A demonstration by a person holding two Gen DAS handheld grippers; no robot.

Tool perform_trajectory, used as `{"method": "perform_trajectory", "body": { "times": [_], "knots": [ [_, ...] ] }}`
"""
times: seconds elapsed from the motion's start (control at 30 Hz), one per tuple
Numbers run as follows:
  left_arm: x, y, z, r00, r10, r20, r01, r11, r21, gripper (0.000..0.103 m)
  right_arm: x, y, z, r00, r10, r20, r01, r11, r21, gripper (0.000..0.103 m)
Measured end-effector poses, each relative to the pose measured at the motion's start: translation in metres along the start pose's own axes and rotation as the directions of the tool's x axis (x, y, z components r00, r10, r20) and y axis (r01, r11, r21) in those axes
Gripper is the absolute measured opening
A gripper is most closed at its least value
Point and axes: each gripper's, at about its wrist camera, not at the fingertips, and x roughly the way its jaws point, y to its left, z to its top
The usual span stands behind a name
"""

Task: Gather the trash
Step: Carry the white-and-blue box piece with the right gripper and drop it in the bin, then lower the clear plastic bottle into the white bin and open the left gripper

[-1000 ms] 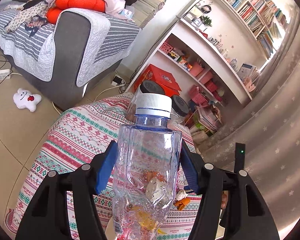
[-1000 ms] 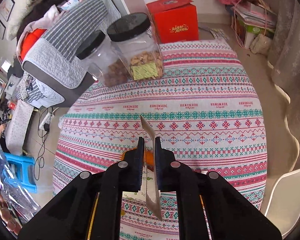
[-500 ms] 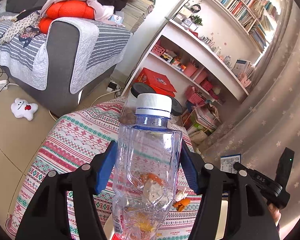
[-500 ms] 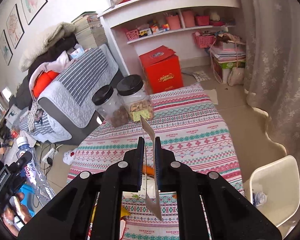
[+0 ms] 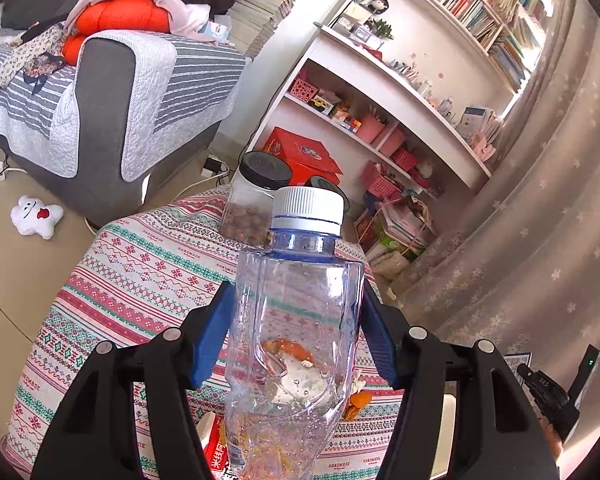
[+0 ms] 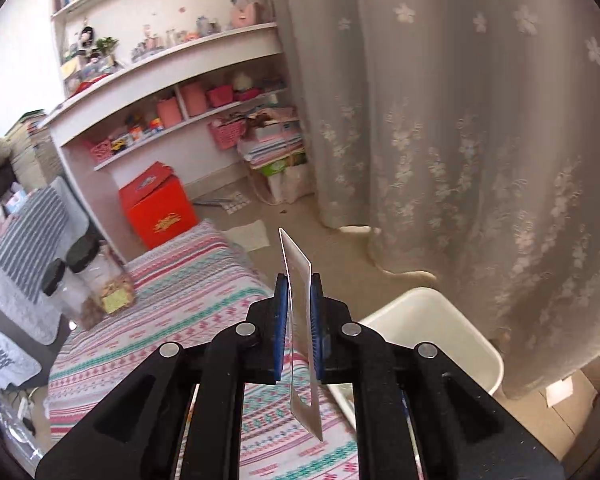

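Observation:
My left gripper [image 5: 296, 332] is shut on a clear plastic bottle [image 5: 296, 320] with a white cap, held upright above the table with the patterned cloth [image 5: 140, 280]. Orange peel scraps [image 5: 358, 400] and a red wrapper [image 5: 216, 446] lie on the cloth below it. My right gripper [image 6: 299, 312] is shut on a thin flat silvery wrapper [image 6: 300, 304], held edge-on above the table's right edge. A white trash bin [image 6: 440, 328] stands on the floor just right of and below the right gripper. The right gripper also shows at the lower right of the left wrist view [image 5: 548, 392].
Two black-lidded jars [image 6: 100, 276] of snacks stand at the table's far end. A red box [image 6: 156, 208], white shelves [image 6: 172, 100] and stacked papers stand beyond. A flowered curtain [image 6: 460, 140] hangs behind the bin. A grey sofa [image 5: 112, 92] is left.
My right gripper has swung right and up with the wrapper, from over the table's middle to beside the white bin. My left gripper holds the bottle, drifting slightly.

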Motion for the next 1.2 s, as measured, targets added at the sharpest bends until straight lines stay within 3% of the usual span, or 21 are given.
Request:
{"method": "perform_trajectory", "body": {
  "times": [0.13, 0.17, 0.2, 0.3, 0.4, 0.5, 0.8, 0.97, 1.13, 1.2],
  "knots": [
    [0.009, -0.018, -0.007, 0.999, -0.028, -0.02, 0.029, 0.999, 0.027, 0.061, 0.023, -0.036, -0.007, 0.988, -0.139, -0.065, 0.14, 0.99, -0.001, 0.019],
    [0.012, -0.024, -0.01, 0.999, -0.043, -0.029, 0.044, 0.998, 0.034, 0.061, 0.027, -0.044, -0.008, 0.983, -0.165, -0.081, 0.166, 0.986, 0.009, 0.025],
    [0.015, -0.032, -0.013, 0.998, -0.059, -0.038, 0.061, 0.997, 0.042, 0.061, 0.028, -0.051, -0.008, 0.979, -0.187, -0.08, 0.189, 0.982, 0.028, 0.043],
    [0.027, -0.062, -0.027, 0.993, -0.094, -0.065, 0.099, 0.992, 0.073, 0.061, 0.018, -0.071, -0.001, 0.967, -0.253, -0.01, 0.253, 0.962, 0.099, 0.076],
    [0.047, -0.102, -0.047, 0.98, -0.154, -0.128, 0.166, 0.982, 0.092, 0.061, 0.006, -0.081, 0.005, 0.944, -0.32, 0.074, 0.31, 0.942, 0.128, 0.088],
    [0.071, -0.152, -0.068, 0.956, -0.214, -0.2, 0.237, 0.966, 0.103, 0.061, 0.003, -0.092, 0.011, 0.926, -0.363, 0.107, 0.346, 0.927, 0.147, 0.091],
    [0.118, -0.285, -0.14, 0.87, -0.322, -0.374, 0.399, 0.904, 0.151, 0.061, 0.006, -0.148, 0.023, 0.929, -0.367, 0.04, 0.34, 0.894, 0.291, 0.093],
    [0.133, -0.327, -0.169, 0.839, -0.335, -0.43, 0.432, 0.89, 0.148, 0.061, 0.0, -0.178, 0.026, 0.928, -0.373, 0.028, 0.337, 0.866, 0.369, 0.093],
    [0.151, -0.351, -0.19, 0.813, -0.344, -0.469, 0.437, 0.893, 0.104, 0.062, -0.001, -0.194, 0.026, 0.93, -0.366, 0.017, 0.326, 0.848, 0.417, 0.093],
    [0.162, -0.354, -0.194, 0.791, -0.351, -0.501, 0.434, 0.899, 0.056, 0.07, -0.001, -0.196, 0.025, 0.933, -0.359, 0.016, 0.318, 0.847, 0.425, 0.093]
  ]
}}
